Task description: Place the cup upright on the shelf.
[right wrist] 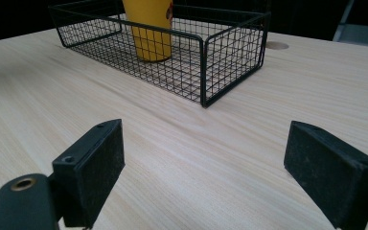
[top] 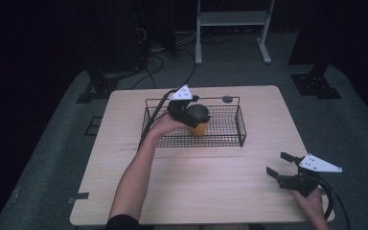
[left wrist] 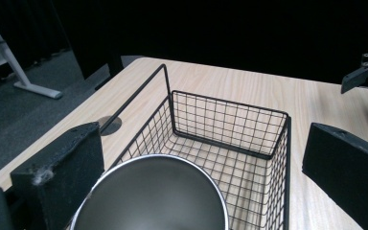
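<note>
While the left gripper (top: 190, 113) hangs over the black wire basket (top: 239, 125) at the table's (top: 211, 182) far middle, its jaws stand spread on either side of a yellow cup (top: 199, 128) standing upright inside the basket; whether the pads touch the cup cannot be told. Seen from the left gripper view, the cup's steel-grey interior (left wrist: 155, 196) lies between the jaws. At the near right corner, the right gripper (top: 281, 166) rests with jaws wide apart, holding nothing.

High view overhead facing forward; both gripper views close, sharing wire basket (top: 194, 122)
</note>
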Tool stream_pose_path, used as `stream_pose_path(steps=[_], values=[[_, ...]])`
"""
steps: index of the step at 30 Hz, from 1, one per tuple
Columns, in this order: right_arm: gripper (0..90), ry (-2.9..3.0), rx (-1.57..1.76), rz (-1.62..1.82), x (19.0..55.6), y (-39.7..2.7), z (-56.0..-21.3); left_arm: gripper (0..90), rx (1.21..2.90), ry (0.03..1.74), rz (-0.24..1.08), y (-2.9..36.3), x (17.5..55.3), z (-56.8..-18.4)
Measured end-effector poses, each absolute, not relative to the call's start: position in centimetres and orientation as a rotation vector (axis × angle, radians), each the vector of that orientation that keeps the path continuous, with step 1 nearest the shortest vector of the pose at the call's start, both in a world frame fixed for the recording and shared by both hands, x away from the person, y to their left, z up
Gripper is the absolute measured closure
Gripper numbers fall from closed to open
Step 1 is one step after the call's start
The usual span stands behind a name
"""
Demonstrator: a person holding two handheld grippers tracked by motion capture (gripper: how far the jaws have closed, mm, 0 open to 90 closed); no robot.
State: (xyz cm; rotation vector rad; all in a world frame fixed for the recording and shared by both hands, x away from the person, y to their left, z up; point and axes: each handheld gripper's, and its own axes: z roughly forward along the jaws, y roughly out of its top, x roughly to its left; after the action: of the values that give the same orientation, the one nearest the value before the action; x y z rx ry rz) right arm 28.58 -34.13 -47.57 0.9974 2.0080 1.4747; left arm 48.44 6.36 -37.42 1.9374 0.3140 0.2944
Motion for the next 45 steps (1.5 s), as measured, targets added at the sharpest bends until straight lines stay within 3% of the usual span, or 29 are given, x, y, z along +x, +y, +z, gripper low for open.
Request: stream_pose_path(steps=[45], values=[[12.8, 2.012, 0.995, 1.47, 28.6, -34.1, -47.6, 0.0, 1.872, 0.318, 0.267, 9.1, 44.0, -38.3]])
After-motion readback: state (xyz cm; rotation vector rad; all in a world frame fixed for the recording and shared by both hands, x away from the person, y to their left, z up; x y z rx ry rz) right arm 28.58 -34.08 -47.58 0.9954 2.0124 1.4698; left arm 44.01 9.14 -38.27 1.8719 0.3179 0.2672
